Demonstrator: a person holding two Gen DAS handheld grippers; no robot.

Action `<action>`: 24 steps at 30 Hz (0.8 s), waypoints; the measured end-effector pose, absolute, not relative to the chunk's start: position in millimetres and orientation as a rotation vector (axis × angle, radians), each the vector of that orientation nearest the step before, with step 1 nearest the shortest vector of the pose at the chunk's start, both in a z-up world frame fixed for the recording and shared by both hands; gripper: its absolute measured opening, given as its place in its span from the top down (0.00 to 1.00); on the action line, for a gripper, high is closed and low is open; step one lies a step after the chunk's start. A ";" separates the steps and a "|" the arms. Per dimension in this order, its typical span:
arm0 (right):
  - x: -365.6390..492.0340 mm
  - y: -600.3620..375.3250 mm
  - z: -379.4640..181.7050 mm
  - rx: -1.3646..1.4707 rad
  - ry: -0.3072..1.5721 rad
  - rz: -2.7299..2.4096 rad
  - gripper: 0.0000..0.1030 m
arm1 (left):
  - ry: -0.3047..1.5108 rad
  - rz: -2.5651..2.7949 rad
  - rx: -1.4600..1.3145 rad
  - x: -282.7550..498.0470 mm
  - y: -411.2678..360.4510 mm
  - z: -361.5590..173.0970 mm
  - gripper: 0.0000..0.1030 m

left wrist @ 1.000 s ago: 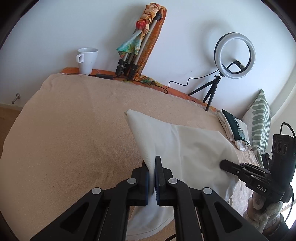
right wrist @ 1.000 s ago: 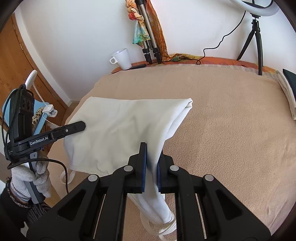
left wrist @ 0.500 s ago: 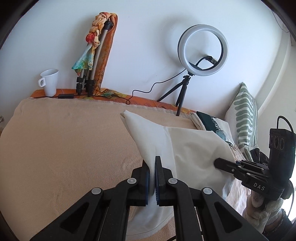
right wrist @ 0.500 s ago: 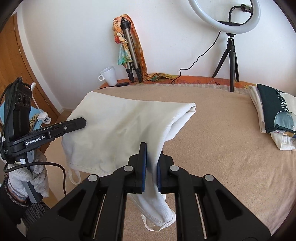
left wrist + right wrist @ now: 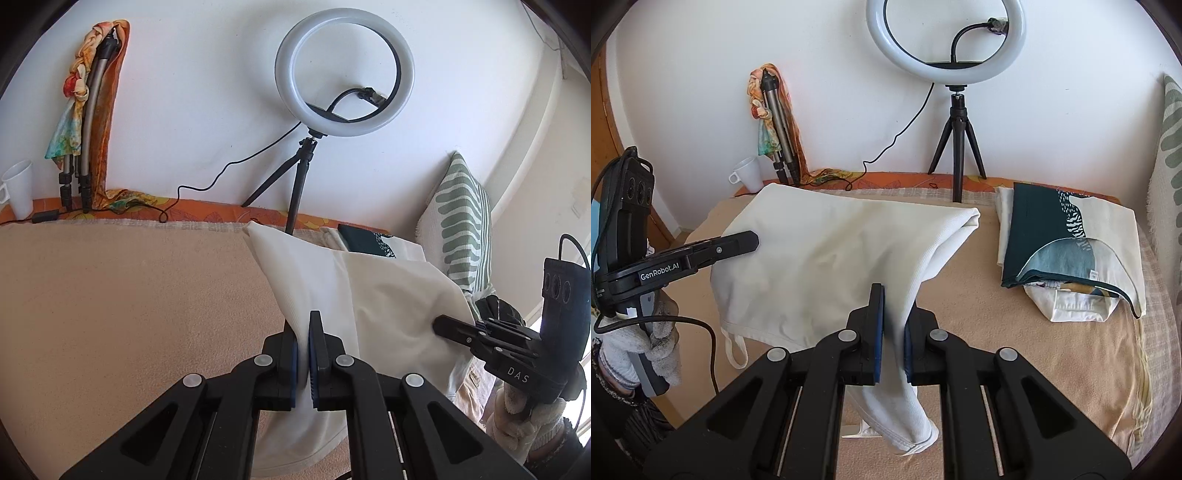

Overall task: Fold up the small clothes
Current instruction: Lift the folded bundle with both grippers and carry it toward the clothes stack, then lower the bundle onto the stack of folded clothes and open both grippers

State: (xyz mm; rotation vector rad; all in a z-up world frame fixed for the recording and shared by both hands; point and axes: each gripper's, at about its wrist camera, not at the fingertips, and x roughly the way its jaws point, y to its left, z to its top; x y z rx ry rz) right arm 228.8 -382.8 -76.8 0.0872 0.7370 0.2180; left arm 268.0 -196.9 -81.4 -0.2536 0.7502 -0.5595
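Your right gripper [image 5: 891,332] pinches the cream garment [image 5: 827,258], lifted above the tan bed cover [image 5: 1015,332]; your left gripper [image 5: 746,242] clamps its left edge. Folded clothes [image 5: 1067,243] lie far right, ring light [image 5: 945,40] behind.

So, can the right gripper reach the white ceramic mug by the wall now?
Probably not: the right gripper is shut on the cream ribbed garment, and the white ceramic mug stands beyond it.

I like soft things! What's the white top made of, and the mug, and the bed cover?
White garment: probably soft cotton knit, matte; fine ribbing shows and it drapes limply from both grippers. Mug: likely glazed ceramic, smooth and white. Beige bed cover: looks like fuzzy fleece or terry, with a grainy, dull surface.
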 end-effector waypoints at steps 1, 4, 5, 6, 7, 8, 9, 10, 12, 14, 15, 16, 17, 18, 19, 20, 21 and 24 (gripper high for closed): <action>229.2 -391.4 -76.8 0.084 0.735 0.204 0.91 | 0.749 -0.567 -0.249 272.2 -206.6 -80.8 0.98; 231.0 -415.9 -75.6 0.078 0.732 0.166 0.91 | 0.750 -0.589 -0.240 285.8 -234.5 -80.1 0.98; 232.4 -424.1 -75.3 0.076 0.732 0.155 0.91 | 0.749 -0.595 -0.237 290.0 -243.2 -79.8 0.98; 235.5 -432.1 -74.7 0.071 0.732 0.143 0.91 | 0.749 -0.601 -0.233 295.0 -251.7 -80.1 0.98; 236.9 -439.8 -74.4 0.064 0.732 0.130 0.91 | 0.748 -0.607 -0.229 299.7 -260.7 -80.1 0.98; 238.3 -447.0 -74.0 0.056 0.733 0.117 0.91 | 0.748 -0.611 -0.227 304.2 -268.9 -80.0 0.98; 240.6 -454.1 -73.3 0.048 0.734 0.106 0.91 | 0.747 -0.617 -0.228 309.3 -277.5 -80.1 0.98; 242.0 -461.4 -72.7 0.039 0.733 0.094 0.91 | 0.747 -0.622 -0.230 314.3 -285.8 -79.9 0.98; 245.9 -475.4 -69.9 0.024 0.730 0.072 0.91 | 0.745 -0.633 -0.224 323.2 -303.0 -78.6 0.98; 250.8 -489.4 -67.0 0.011 0.724 0.048 0.91 | 0.738 -0.642 -0.217 332.0 -319.8 -76.9 0.98; 254.1 -496.3 -65.8 0.005 0.722 0.036 0.91 | 0.736 -0.646 -0.216 336.4 -327.7 -76.6 0.98; 257.1 -503.2 -64.4 0.001 0.719 0.025 0.91 | 0.730 -0.652 -0.215 340.2 -335.5 -75.9 0.98; 260.1 -509.7 -63.1 -0.004 0.717 0.014 0.91 | 0.725 -0.655 -0.210 344.4 -344.4 -75.2 0.98; 263.4 -516.7 -62.2 -0.010 0.715 0.002 0.91 | 0.720 -0.659 -0.207 348.2 -351.8 -74.9 0.98; 267.0 -523.1 -61.4 -0.017 0.713 -0.011 0.91 | 0.716 -0.663 -0.205 352.1 -359.7 -75.1 0.98; 270.9 -529.1 -60.7 -0.024 0.711 -0.025 0.91 | 0.714 -0.665 -0.203 355.8 -366.8 -75.7 0.98; 274.5 -535.2 -60.1 -0.028 0.710 -0.036 0.91 | 0.712 -0.665 -0.201 359.8 -374.6 -76.6 0.98; 283.5 -554.8 -60.4 -0.041 0.701 -0.071 0.91 | 0.713 -0.664 -0.194 371.7 -393.9 -81.1 0.98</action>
